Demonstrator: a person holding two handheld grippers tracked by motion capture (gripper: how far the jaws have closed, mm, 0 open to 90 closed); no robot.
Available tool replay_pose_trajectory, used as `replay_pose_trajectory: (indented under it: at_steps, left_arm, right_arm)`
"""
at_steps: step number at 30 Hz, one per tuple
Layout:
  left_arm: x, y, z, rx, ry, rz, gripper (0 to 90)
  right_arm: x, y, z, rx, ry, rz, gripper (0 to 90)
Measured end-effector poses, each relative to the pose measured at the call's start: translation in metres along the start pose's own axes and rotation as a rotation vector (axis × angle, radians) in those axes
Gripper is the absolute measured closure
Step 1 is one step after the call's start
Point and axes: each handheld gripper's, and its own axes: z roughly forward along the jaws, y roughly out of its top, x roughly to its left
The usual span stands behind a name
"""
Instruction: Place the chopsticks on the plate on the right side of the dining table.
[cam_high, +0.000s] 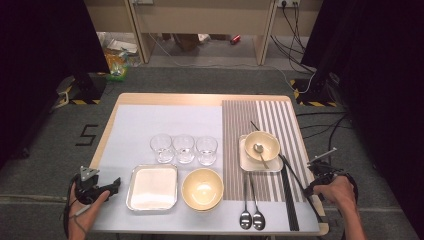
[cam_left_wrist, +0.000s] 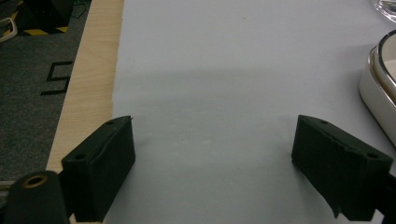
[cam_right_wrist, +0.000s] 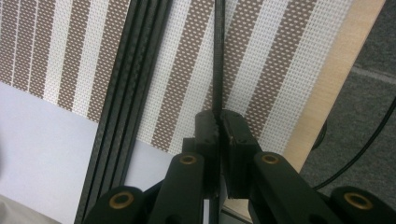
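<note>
High view: right tongs (cam_high: 314, 176) sit at the table's (cam_high: 200, 99) near right edge, clamped on a black chopstick (cam_high: 295, 177) that angles up from the striped mat (cam_high: 272, 120) toward the bowl (cam_high: 262, 145); left tongs (cam_high: 114, 184) wait near left. The step looks like lifting one chopstick; the contact itself is too small to read.

Left gripper view: the left tongs gape wide over bare cloth (cam_left_wrist: 224, 70), holding nothing.

Right gripper view: pads (cam_right_wrist: 205, 128) pinch the chopstick, more chopsticks (cam_right_wrist: 128, 88) lying to the left. Next comes a steady lift without twisting. Its near end is hidden.
</note>
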Motion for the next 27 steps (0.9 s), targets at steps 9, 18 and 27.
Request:
replay_pose_trajectory:
  at_steps: [9, 18, 27]
  left_arm:
    - [0.0, 0.0, 0.0, 0.001, 0.0, 0.002, 12.4]
    - [0.0, 0.0, 0.0, 0.0, 0.0, 0.0, 12.4]
    - [0.0, 0.0, 0.0, -0.001, -0.002, -0.001, 12.4]
  right_arm:
    - [-0.005, 0.005, -0.014, -0.051, -0.011, -0.014, 86.2]
    - [0.002, 0.034, -0.034, -0.085, -0.044, -0.058, 86.2]
    - [0.012, 0.072, -0.038, -0.123, -0.053, -0.104, 86.2]
